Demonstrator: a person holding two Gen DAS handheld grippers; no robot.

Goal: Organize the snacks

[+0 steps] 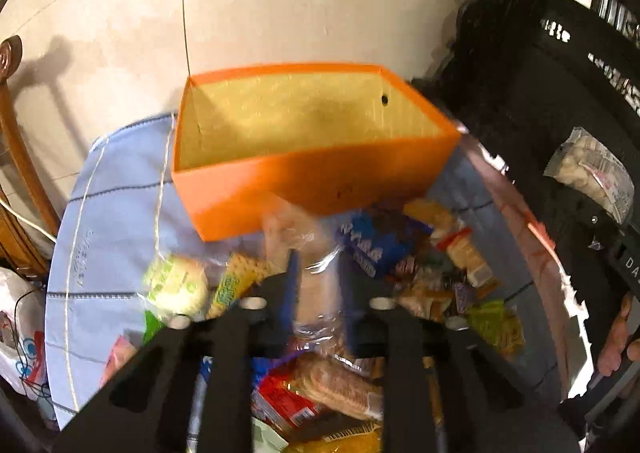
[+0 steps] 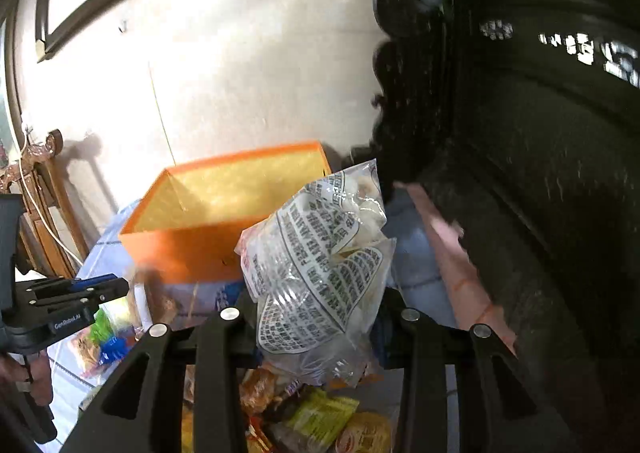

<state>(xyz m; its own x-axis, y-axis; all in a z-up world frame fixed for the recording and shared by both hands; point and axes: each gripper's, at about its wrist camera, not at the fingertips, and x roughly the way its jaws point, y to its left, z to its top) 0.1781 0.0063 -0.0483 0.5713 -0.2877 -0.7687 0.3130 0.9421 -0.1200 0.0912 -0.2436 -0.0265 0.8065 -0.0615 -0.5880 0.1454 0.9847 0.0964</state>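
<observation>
Between our left gripper's (image 1: 316,285) jaws we find a clear snack packet (image 1: 316,273) clamped; our right gripper (image 2: 316,317) clamps a printed clear bag (image 2: 316,253). Beyond both jaws stands the orange box (image 1: 312,181).

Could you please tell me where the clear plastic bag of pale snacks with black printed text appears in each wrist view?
Left wrist view: the clear printed snack bag sits at the right edge, against the dark carved furniture, held by the right gripper.
Right wrist view: the bag fills the centre, pinched in the right gripper.
Shared landmark: the open orange cardboard box, left of the bag in both.
</observation>
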